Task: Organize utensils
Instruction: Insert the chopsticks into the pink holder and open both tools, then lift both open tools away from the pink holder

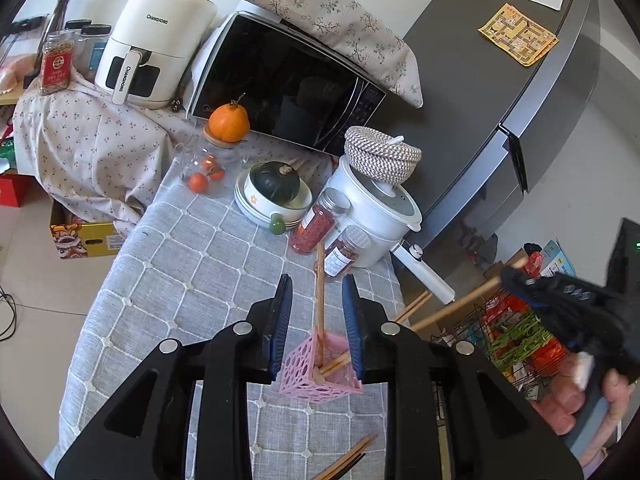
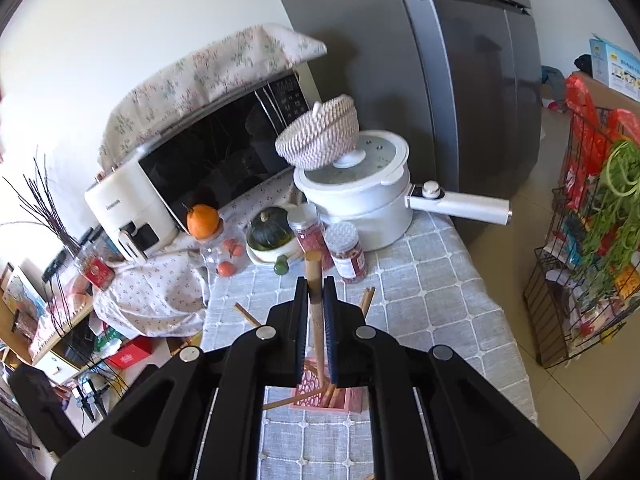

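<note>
Right hand-held gripper [image 2: 316,300] pinches a chopstick [image 2: 314,280] over pink holder [image 2: 320,400].

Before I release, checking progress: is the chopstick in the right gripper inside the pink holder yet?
Yes: the chopstick, clamped in the right gripper, has its lower end inside the pink holder.

Holder [image 2: 316,394] mostly hidden behind fingers [image 2: 306,320]. Chopsticks [image 1: 344,460] at surface [image 1: 180,272] edge cut off by frame bottom. Jar [image 1: 336,258] label too small to read.
</note>
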